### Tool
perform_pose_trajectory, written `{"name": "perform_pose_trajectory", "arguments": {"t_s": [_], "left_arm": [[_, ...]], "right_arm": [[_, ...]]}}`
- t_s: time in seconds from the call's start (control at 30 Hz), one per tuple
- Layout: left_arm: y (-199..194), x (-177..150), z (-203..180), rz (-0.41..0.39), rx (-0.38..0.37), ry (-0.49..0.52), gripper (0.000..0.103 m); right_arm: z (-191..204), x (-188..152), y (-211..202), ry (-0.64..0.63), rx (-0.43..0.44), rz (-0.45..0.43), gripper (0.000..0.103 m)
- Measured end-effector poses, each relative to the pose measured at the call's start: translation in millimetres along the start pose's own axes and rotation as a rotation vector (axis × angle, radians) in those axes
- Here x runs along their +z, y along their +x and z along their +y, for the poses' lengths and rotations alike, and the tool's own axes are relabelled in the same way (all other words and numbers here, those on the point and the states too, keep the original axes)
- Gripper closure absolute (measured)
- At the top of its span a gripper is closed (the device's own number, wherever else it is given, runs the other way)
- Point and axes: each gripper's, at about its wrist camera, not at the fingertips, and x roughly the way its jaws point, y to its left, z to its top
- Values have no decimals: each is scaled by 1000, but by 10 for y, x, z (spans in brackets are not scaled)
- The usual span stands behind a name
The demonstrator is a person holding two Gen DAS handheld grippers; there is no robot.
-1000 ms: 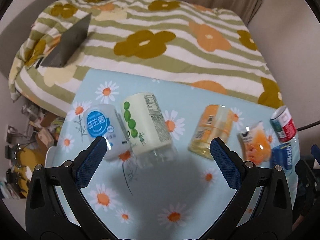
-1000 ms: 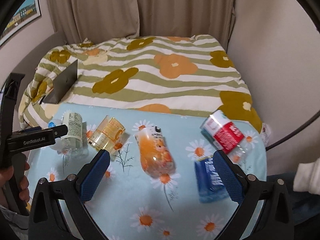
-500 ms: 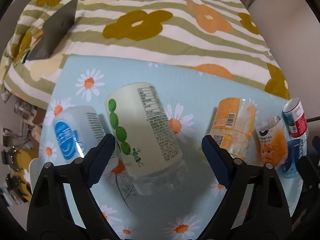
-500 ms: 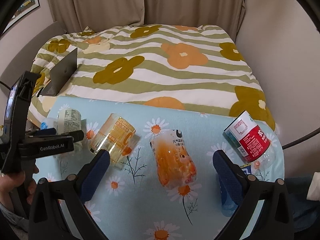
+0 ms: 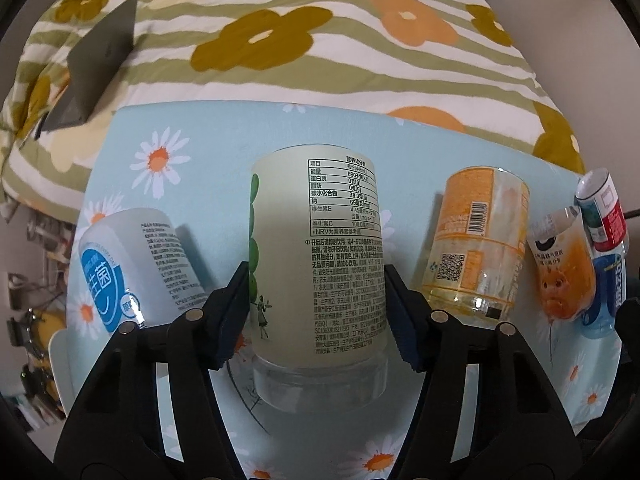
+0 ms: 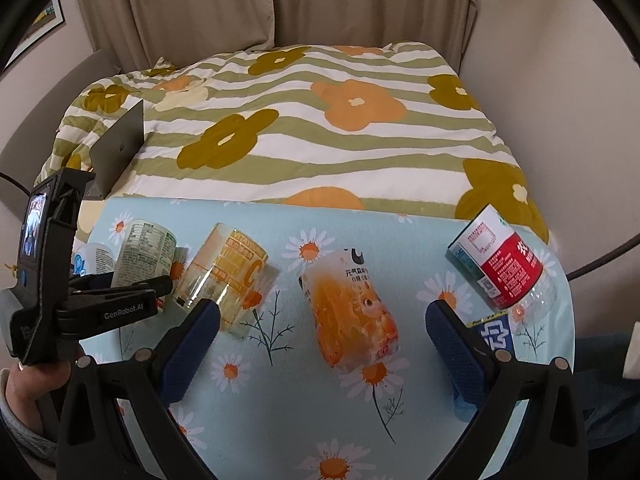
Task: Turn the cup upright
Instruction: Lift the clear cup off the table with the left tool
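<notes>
A pale green-labelled cup (image 5: 320, 264) lies on its side on the daisy-print table, mouth toward me. My left gripper (image 5: 316, 304) is shut on it, one pad on each side of its body. It also shows in the right wrist view (image 6: 144, 256), held by the left gripper (image 6: 120, 308). My right gripper (image 6: 322, 340) is open and empty, above an orange cartoon-print cup (image 6: 352, 312) that lies between its fingers but apart from them.
Other cups lie on their sides: a blue-and-white one (image 5: 128, 268) at left, a yellow-orange one (image 5: 476, 248), a red-labelled one (image 6: 504, 264) and a blue one (image 6: 494, 336) at right. A striped flowered bed (image 6: 304, 120) with a laptop (image 6: 120, 148) lies behind the table.
My left gripper moved forward and closed onto the pale green-labelled cup. My right gripper shifted a little; it stays open.
</notes>
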Motion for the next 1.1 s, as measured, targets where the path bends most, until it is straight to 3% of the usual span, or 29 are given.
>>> {"name": "perform_pose_trajectory", "arguments": {"t_s": [0.3,0.57,0.83,1.1], "left_arm": [[-192,-87,-29,-27,-7,12,36],[-703,-297,-139,-112,1,4,36],[-1008,-862,-448,-131,-8,15,36],[-822,-1509,-939,-80,-50,65,36]], "right_arm": [[-46,-137,-126,39,6,-20,0],[-143,-226,-460,37,42,-80,0],[-323,-567,-804,9,77,-131,0],[-645,-1188,-993,24,60,-130,0]]}}
